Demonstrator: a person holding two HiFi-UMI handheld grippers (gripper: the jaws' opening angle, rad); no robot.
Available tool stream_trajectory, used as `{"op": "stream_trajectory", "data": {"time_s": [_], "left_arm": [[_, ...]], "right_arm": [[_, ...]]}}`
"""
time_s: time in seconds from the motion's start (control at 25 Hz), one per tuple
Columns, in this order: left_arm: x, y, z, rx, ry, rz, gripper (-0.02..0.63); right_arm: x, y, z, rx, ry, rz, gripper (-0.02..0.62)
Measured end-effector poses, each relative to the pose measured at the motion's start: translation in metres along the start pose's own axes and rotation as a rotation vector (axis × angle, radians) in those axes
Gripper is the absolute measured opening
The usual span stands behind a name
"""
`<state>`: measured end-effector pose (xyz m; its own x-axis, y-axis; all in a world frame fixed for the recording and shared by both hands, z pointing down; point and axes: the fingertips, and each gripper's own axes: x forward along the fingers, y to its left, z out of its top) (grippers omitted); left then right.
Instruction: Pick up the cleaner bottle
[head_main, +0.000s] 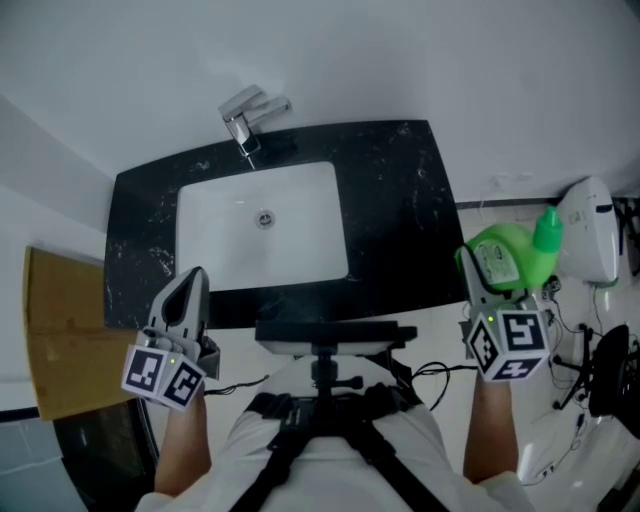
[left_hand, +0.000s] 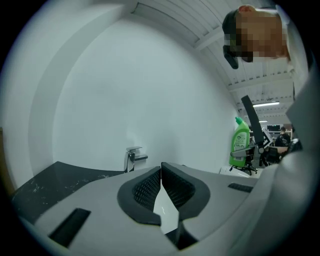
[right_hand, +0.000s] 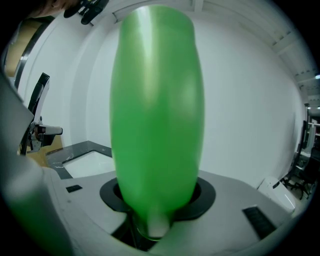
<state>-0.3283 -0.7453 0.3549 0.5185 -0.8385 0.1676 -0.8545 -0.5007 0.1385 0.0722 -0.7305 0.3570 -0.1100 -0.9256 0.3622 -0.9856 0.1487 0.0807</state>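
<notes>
The green cleaner bottle (head_main: 510, 258) with a green cap and white label is held in the air at the right of the black counter, my right gripper (head_main: 478, 285) shut on its body. In the right gripper view the bottle (right_hand: 157, 120) fills the middle, upright between the dark pads. From the left gripper view the bottle (left_hand: 240, 142) shows far to the right. My left gripper (head_main: 188, 296) hovers at the counter's front left edge, jaws shut together with nothing between them (left_hand: 161, 192).
A white sink (head_main: 262, 225) is set in the black counter (head_main: 400, 210), with a chrome tap (head_main: 248, 118) behind it. A cardboard box (head_main: 62, 330) stands at the left. White equipment and cables (head_main: 588, 240) sit at the right.
</notes>
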Motion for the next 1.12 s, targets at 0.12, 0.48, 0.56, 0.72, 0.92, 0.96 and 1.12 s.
{"op": "stream_trajectory", "data": {"time_s": [0.12,0.48,0.56,0.72,0.92,0.96,1.12], "left_arm": [[-0.001,0.000,0.000,-0.016,-0.003,-0.007,0.000],[-0.002,-0.004,0.001,-0.038,-0.010,-0.020,0.000],[-0.002,-0.003,0.001,-0.039,-0.010,-0.018,0.000],[-0.003,-0.004,-0.001,-0.043,-0.009,-0.020,0.000],[-0.002,-0.005,-0.002,-0.044,-0.006,-0.021,0.000],[-0.002,-0.006,-0.002,-0.045,-0.005,-0.022,0.000],[-0.001,-0.009,-0.001,-0.046,-0.003,-0.026,0.000]], "right_arm": [[0.004,0.001,-0.002,0.000,0.012,0.001,0.173],[0.010,0.009,0.001,-0.011,0.008,0.030,0.173],[0.011,0.009,0.001,-0.012,0.011,0.030,0.173],[0.012,0.010,-0.001,-0.018,0.014,0.035,0.173],[0.014,0.011,-0.001,-0.017,0.015,0.039,0.173],[0.014,0.010,-0.001,-0.014,0.017,0.036,0.173],[0.013,0.008,-0.002,-0.008,0.021,0.030,0.173]]}}
